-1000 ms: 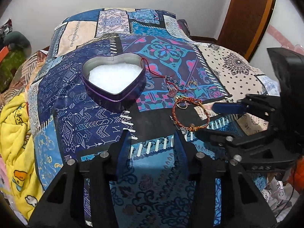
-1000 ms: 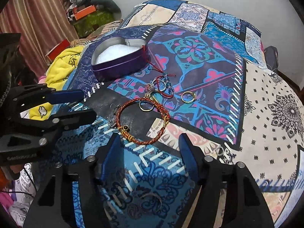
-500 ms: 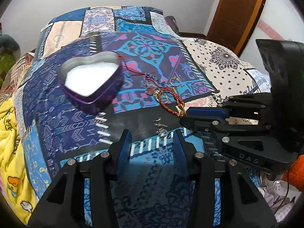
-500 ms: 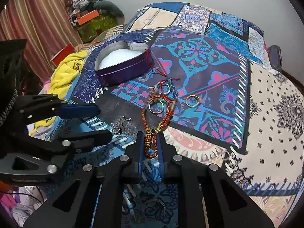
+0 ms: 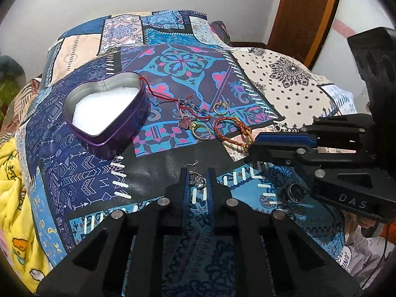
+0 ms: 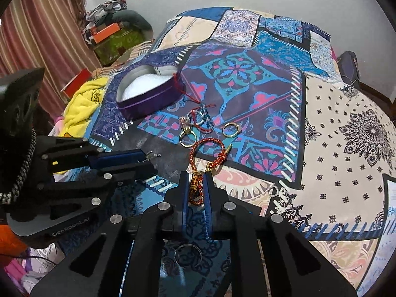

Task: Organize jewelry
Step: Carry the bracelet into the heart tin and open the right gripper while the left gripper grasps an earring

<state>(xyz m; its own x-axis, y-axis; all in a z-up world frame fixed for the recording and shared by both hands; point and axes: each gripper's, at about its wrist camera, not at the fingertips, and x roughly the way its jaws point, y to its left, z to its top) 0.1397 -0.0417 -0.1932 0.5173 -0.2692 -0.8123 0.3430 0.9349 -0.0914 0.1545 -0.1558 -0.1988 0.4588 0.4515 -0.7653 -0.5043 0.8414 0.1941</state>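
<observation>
A purple heart-shaped tin (image 5: 106,113) with white padding sits on the patterned bedspread; it also shows in the right wrist view (image 6: 148,94). My left gripper (image 5: 197,180) is shut on a small silver earring (image 5: 196,179) low over the cloth. My right gripper (image 6: 196,188) is shut on a red-orange braided bracelet (image 6: 208,153), which trails forward on the bed; the bracelet also shows in the left wrist view (image 5: 232,131). A red cord necklace (image 5: 190,110) runs from the tin's rim. Gold rings (image 6: 188,139) lie beside it.
A dark ring (image 5: 295,193) lies under the right gripper's body, and a thin ring (image 6: 188,256) shows below the right jaws. A yellow blanket (image 5: 12,198) hangs at the bed's left edge. Boxes and clutter (image 6: 111,37) stand by the striped curtain. A wooden door (image 5: 304,12) is far right.
My left gripper moved forward and closed on the earring. My right gripper closed on the bracelet's near end half a second ago and has pulled it out of round.
</observation>
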